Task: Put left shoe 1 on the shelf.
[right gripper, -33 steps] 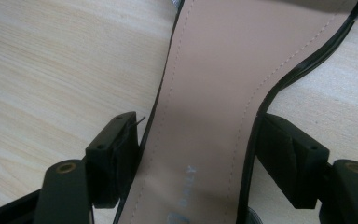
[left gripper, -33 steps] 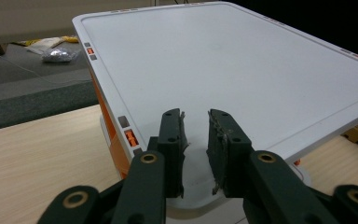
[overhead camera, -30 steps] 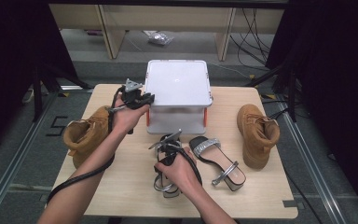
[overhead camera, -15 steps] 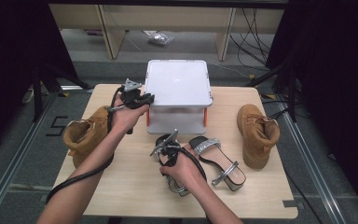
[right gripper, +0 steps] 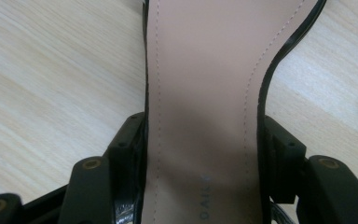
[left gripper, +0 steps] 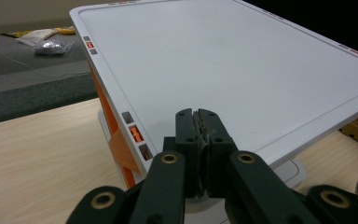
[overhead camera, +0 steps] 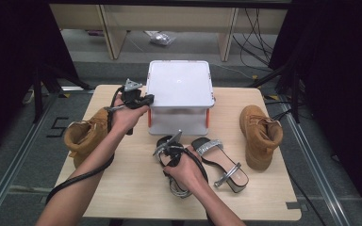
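Note:
A white lidded box (overhead camera: 179, 89) with orange latches stands at the table's middle back. My left gripper (overhead camera: 147, 99) is at the box's left edge. In the left gripper view its jaws (left gripper: 199, 122) are pressed together with nothing between them, just over the lid's (left gripper: 223, 60) near corner. A black strappy sandal (overhead camera: 180, 187) lies in front of the box under my right hand. My right gripper (overhead camera: 168, 149) is on it, and in the right gripper view the jaws (right gripper: 205, 137) clamp both sides of the sandal's pink insole (right gripper: 205, 70).
A second sandal (overhead camera: 222, 163) with a silver strap lies just right of the first. A tan boot (overhead camera: 86, 135) rests at the table's left edge and another tan boot (overhead camera: 260, 135) at the right. The wooden table (overhead camera: 122, 188) has bare room at the front left.
Almost nothing differs. My right hand has shifted slightly over the sandal; my left gripper stays at the box's left edge.

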Tool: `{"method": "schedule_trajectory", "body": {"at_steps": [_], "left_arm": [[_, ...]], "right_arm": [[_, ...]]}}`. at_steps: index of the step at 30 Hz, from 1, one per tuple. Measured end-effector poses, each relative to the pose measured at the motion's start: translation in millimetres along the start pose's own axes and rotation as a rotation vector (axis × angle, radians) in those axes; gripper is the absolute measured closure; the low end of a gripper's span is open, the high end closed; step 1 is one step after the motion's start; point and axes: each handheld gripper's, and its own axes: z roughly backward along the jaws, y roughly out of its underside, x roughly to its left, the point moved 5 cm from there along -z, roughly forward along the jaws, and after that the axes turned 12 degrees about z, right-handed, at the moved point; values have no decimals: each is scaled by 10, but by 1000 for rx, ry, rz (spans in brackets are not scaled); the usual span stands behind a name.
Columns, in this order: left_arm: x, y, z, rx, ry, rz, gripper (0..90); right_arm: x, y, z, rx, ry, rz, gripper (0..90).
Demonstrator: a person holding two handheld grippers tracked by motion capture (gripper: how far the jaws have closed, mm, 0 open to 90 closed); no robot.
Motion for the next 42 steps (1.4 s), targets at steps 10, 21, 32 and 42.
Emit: {"method": "schedule_trajectory", "body": {"at_steps": [10, 21, 32, 42], "left_arm": [[-8, 1, -2, 0, 4, 3, 889], [-9, -4, -3, 7, 3, 3, 889], [-5, -7, 0, 12, 9, -6, 889], [-11, -8, 2, 16, 11, -11, 889]], "right_arm": [[-101, -175, 208, -105, 14, -58, 432], [-290, -541, 224, -201, 64, -138, 432], [-312, -830, 88, -187, 80, -166, 432], [-319, -869, -56, -170, 103, -164, 432]]}}
